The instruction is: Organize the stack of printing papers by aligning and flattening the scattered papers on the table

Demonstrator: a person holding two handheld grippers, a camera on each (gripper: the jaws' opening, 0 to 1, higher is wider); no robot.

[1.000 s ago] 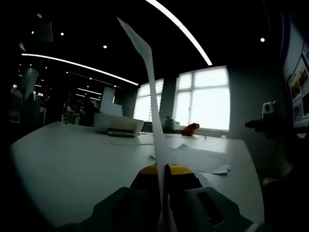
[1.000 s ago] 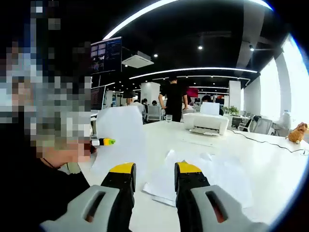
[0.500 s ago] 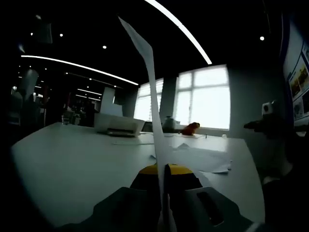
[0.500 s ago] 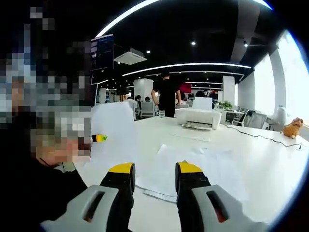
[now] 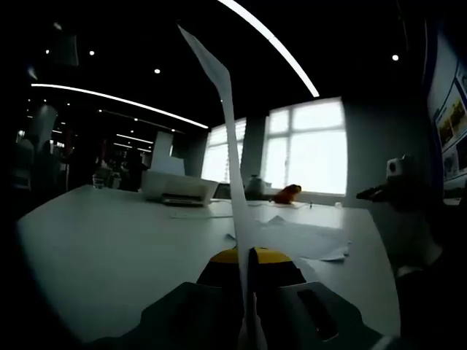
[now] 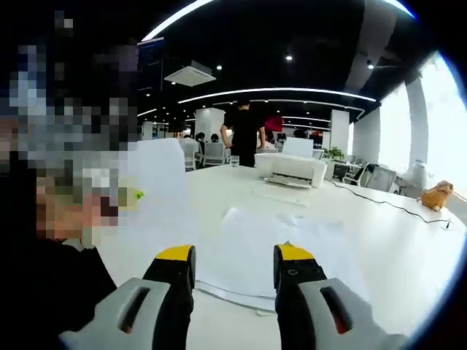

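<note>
While the white table [image 6: 408, 255] sits in a dim office with ceiling light strips, a printer [image 6: 288, 169] stands on its far side. Loose papers [image 6: 277, 244] lie scattered nearer than the printer. Left tool [image 5: 248, 257] pinches one upright sheet [image 5: 228, 138]. Right tool [image 6: 232, 257], jaws spread, hovers above the papers.

Nothing can be read in either view. The wall posters [image 5: 452, 127] are too small and blurred.
</note>
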